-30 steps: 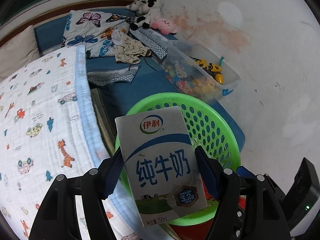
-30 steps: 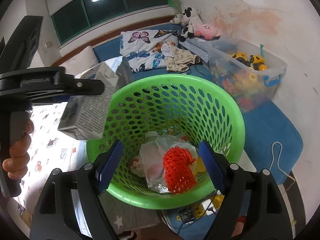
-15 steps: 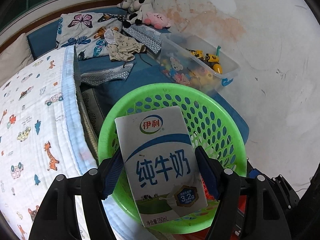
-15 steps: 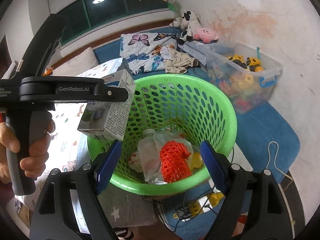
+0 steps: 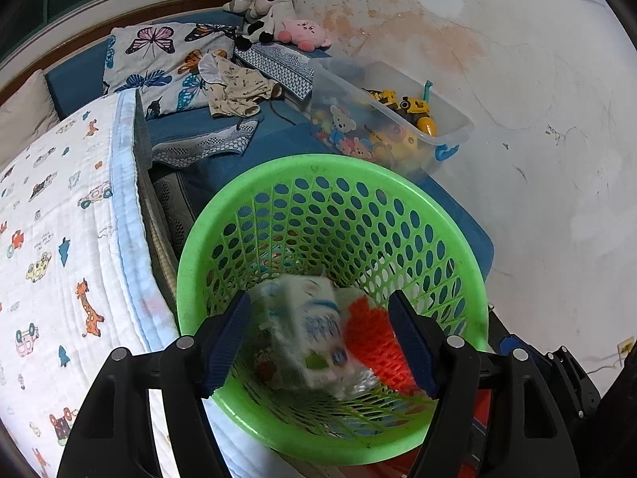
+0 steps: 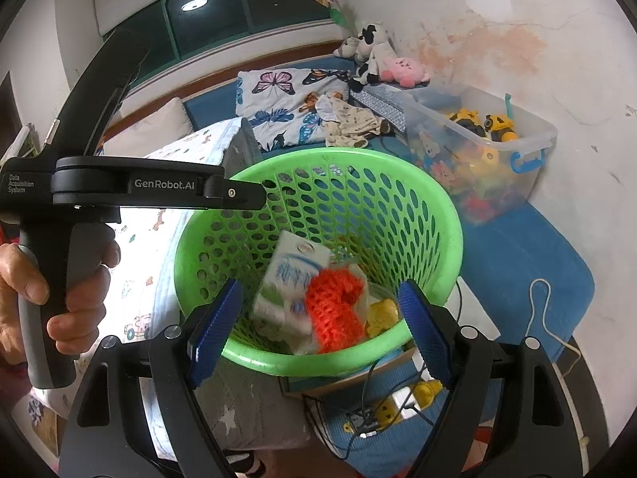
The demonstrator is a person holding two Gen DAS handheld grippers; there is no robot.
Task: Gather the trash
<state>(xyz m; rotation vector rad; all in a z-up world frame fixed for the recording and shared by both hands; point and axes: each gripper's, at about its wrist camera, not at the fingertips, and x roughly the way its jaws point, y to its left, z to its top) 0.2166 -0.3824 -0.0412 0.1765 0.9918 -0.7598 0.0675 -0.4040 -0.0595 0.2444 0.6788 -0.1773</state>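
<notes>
The step in hand is the drop of the carton (image 5: 306,334) into the basket (image 5: 473,275), and by the look of it the release is made: the carton shows blurred, well below the left gripper (image 5: 318,338) and clear of both pads, so the jaws stand apart with nothing between them. To finish it well, I would keep that gripper over the basket's mouth until the carton settles, then lift straight up so neither finger catches the green rim. In the right wrist view the carton (image 6: 290,286) lies tilted inside the basket (image 6: 442,207), leaning against the orange net (image 6: 338,310), ahead of and below the right gripper (image 6: 318,330). That gripper is also spread wide and empty, hovering just at the basket's near rim.
</notes>
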